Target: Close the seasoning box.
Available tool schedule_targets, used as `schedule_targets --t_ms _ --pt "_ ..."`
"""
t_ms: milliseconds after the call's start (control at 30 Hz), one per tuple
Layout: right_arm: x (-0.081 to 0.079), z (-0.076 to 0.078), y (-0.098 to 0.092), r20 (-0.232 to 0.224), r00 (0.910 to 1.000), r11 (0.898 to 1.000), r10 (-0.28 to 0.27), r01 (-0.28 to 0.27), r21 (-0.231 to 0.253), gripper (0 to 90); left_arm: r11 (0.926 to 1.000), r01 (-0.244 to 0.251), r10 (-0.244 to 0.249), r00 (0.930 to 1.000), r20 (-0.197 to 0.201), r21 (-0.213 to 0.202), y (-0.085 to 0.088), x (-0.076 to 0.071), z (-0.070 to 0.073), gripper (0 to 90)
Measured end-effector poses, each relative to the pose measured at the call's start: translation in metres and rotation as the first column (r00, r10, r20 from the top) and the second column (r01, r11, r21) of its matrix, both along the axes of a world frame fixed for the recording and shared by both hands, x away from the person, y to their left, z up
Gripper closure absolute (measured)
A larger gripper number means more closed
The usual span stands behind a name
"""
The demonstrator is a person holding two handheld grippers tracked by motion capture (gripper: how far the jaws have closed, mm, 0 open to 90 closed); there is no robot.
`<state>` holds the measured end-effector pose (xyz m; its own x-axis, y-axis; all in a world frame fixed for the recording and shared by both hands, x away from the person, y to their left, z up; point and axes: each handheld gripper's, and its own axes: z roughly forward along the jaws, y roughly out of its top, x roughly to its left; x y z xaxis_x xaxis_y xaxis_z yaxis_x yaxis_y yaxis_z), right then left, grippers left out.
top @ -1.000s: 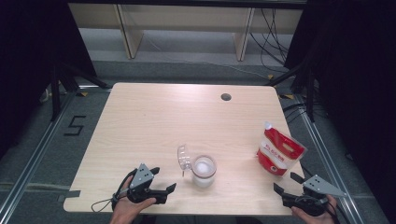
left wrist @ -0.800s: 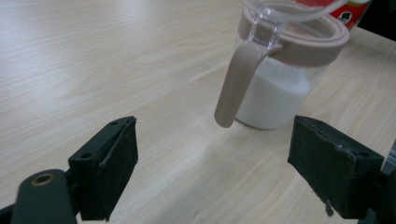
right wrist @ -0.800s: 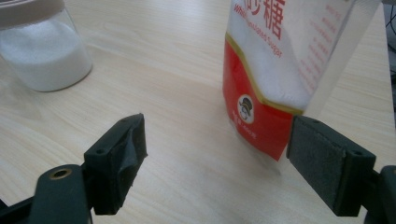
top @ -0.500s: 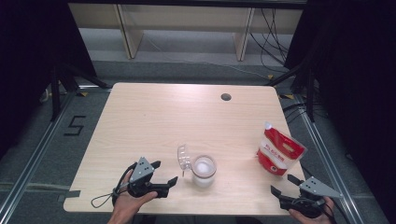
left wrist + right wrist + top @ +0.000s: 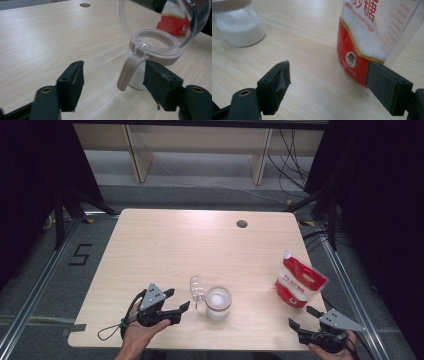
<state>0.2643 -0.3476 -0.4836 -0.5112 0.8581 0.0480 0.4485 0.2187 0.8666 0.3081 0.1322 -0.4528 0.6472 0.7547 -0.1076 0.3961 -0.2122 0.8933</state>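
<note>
Left gripper (image 5: pixel 170 306) hovering low over the bench (image 5: pixel 165 245), near front edge, aimed at the jar (image 5: pixel 218 302) just to its right. Fingers (image 5: pixel 71 83) apart w/ nothing clamped btwn them, though just been closing in a bit. In left gripper view the jar's beige handle (image 5: pixel 128 72) sits inside the gap, closer to the far-side finger, not touching either pad afaict.

Jar itself: clear, beige rim, white granules inside, standing upright near the front-middle of the bench. Clear lid (image 5: pixel 196 288) flipped open, hinged up on the handle side, tilting toward the left gripper.

Right gripper (image 5: pixel 307 318) down at the front right corner of the bench, fingers (image 5: pixel 275 85) wide apart, empty. Pointed at the sugar pouch (image 5: pixel 298 284), red + white, standing upright near the right edge, well apart from the jar. In right gripper view the pouch sits ahead of the fingers, close to the right-hand one; contact hard to call, looks like no grip tho. Jar visible top left of that view.

Round cable hole (image 5: pixel 242 224) toward the back of the bench.
</note>
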Motion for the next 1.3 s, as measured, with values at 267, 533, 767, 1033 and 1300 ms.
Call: schedule_targets --t_ms 267,533,767,1033,1300 --pt "0.0 0.001 0.003 0.003 0.9998 1.0 0.018 -0.018 -0.014 21.0 0.9992 0.03 -0.029 0.998 0.056 -0.024 -0.007 -0.006 0.01 65.6" --pt "0.0 0.002 0.003 0.025 0.9995 1.0 0.018 -0.018 -0.02 21.0 0.9982 0.055 -0.054 0.9959 0.073 -0.021 -0.014 -0.001 0.012 83.8" --pt "-0.001 0.003 0.006 0.015 0.9996 1.0 0.025 -0.025 -0.014 21.2 0.9978 0.067 -0.066 0.9932 0.096 0.0 -0.02 -0.003 0.013 89.3" --pt "-0.002 0.003 0.011 0.008 0.9993 0.999 0.036 -0.036 -0.011 21.2 0.9966 0.081 -0.08 0.991 0.107 -0.008 -0.026 -0.003 0.015 89.3" --pt "-0.002 0.003 0.011 0.021 0.9992 0.999 0.035 -0.035 -0.013 21.2 0.9962 0.087 -0.086 0.99 0.112 -0.001 -0.03 -0.001 0.017 89.3"
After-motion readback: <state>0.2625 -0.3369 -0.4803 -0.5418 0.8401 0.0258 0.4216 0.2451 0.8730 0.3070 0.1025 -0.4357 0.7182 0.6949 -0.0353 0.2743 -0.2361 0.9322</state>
